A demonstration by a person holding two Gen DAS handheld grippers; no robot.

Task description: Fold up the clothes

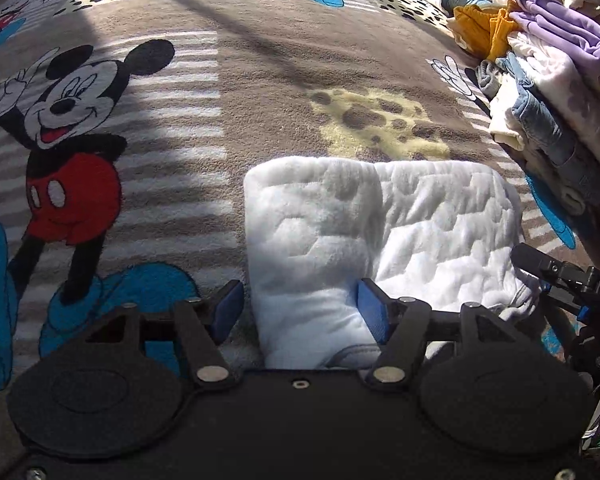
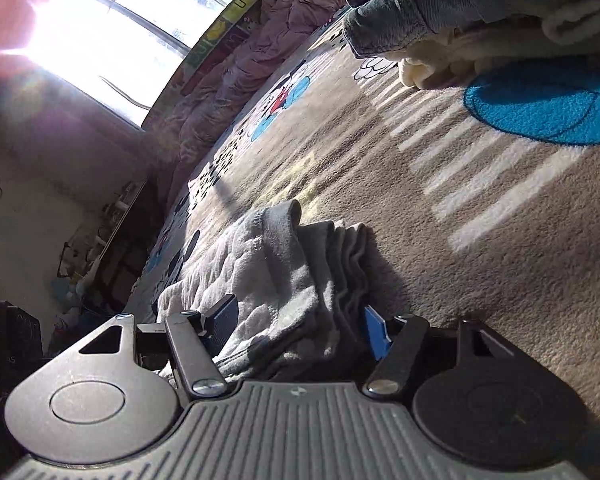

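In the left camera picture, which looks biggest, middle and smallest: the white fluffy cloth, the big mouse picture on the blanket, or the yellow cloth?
1. White fluffy cloth, though it is nearest the camera.
2. Mouse picture, close behind, so unsure.
3. Yellow cloth, clearly smallest, but farthest.

Harsh window (image 2: 112, 36) glare, hard shadows across blanket (image 1: 260, 92); fisheye-bent edges

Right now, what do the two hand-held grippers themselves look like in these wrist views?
The left hand-held gripper is black, with blue pads on the fingertips, silver rivets on the linkage bars and two round black discs on its body. The right hand-held gripper matches, but its centre plate is ribbed grey. No hands, sleeves or cables show.
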